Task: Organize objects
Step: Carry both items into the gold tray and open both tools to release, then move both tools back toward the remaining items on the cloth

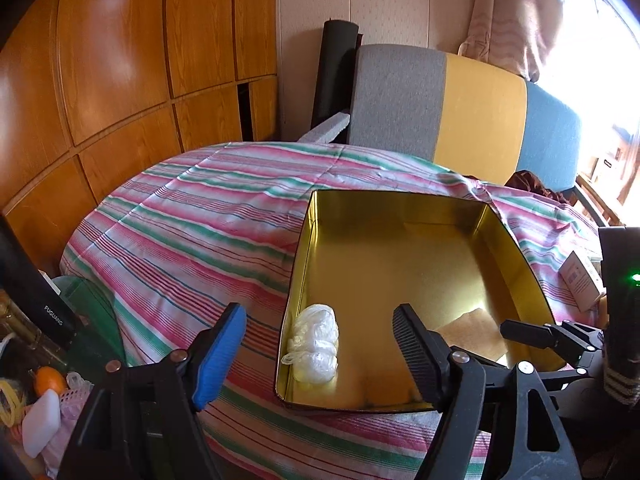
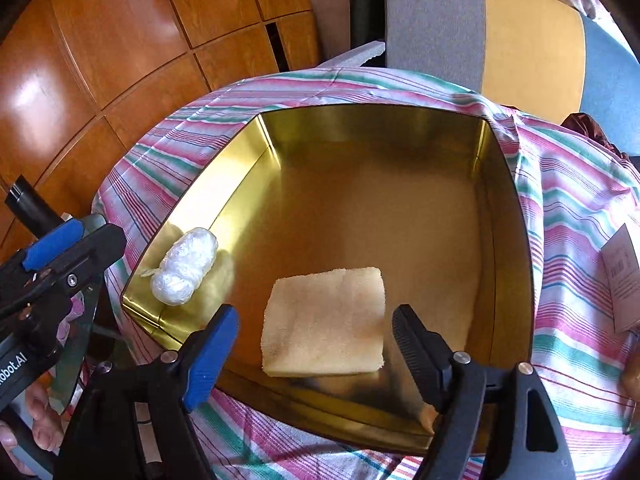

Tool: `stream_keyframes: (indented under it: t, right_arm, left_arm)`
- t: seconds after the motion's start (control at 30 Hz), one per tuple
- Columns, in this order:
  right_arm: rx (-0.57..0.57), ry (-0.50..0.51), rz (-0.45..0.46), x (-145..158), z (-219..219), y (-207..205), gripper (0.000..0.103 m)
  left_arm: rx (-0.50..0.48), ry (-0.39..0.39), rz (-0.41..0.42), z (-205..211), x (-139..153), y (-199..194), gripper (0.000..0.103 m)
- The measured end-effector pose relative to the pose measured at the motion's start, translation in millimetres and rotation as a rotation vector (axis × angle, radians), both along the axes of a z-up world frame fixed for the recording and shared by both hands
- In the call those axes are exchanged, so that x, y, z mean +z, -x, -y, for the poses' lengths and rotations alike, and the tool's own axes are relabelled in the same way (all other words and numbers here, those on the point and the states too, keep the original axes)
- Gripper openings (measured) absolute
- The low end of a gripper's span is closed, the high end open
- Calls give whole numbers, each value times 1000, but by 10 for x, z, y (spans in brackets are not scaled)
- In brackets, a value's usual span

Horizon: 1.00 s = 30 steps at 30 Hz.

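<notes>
Gold tin (image 2: 224, 184) on striped bedcover (image 1: 180, 208), holding a folded yellow cloth (image 2: 326, 322) near the front and a wrapped plastic bundle (image 2: 184, 268) in the near-left corner. Left claw (image 1: 320, 350) and right claw (image 2: 314, 350) both spread wide above the tin, gripping nothing. Likely risk: a low pass clipping the tin's rim and shifting it on the soft cover.

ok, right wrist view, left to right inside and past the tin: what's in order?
Left gripper → plastic bag → folded cloth → tin's right wall → paper card on the striped sheet.
</notes>
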State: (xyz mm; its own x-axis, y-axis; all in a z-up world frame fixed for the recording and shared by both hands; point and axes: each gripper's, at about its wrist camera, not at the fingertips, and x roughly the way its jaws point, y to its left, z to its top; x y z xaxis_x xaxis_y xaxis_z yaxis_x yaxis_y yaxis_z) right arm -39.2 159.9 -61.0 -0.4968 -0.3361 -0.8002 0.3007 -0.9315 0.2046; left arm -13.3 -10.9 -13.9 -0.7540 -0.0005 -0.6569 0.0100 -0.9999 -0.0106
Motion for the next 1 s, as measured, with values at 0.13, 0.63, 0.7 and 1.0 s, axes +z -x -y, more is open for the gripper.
stream_keyframes:
  t: [0.13,0.63,0.7,1.0]
  right_arm:
    - [-32,4,-43,109,-69,-108,81]
    - [-192,-2,-186,475,-601,-403,81]
    - [-213,-6,-190,481,-702,-430,81]
    - [-353,-44,-188,484,-1377,-490,81]
  left_arm:
    - [-8,-4,-17,-23,91,-83,77]
    - [-63,31,-63,-265,302,-258,77]
    - [-73,35,-64,-307,305,-274,77]
    - [-152,60,-51,-597,293,-258,77]
